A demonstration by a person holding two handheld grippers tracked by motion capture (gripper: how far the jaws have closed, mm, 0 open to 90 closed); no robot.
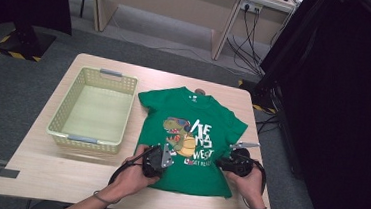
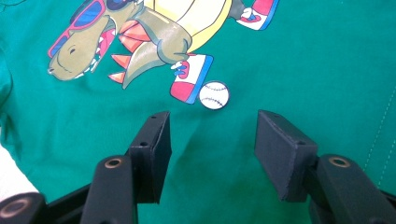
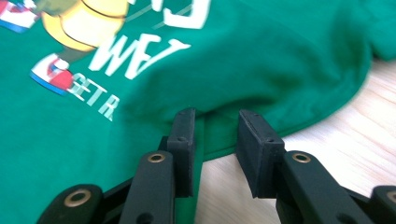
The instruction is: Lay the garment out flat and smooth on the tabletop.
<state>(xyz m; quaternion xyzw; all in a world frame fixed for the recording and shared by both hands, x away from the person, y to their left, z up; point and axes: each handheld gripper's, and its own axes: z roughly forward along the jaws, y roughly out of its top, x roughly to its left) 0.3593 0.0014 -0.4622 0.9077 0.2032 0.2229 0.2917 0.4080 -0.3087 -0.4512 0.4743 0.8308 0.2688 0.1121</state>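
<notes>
A green T-shirt (image 1: 200, 110) with a dinosaur print lies flat, front up, on the wooden table (image 1: 67, 175). My left gripper (image 1: 161, 160) rests over the shirt's lower left part. In the left gripper view it (image 2: 211, 122) stands open just above the green fabric (image 2: 303, 56), below a printed baseball (image 2: 214, 95). My right gripper (image 1: 230, 163) is at the shirt's lower right edge. In the right gripper view its jaws (image 3: 215, 119) stand a little apart with the shirt's hem (image 3: 219, 135) between them, and the pads do not press on it.
An empty pale green plastic basket (image 1: 83, 139) stands on the table to the left of the shirt. Bare wood (image 3: 355, 121) shows to the right of the hem. Beyond the table are a desk, floor cables and a black curtain at right.
</notes>
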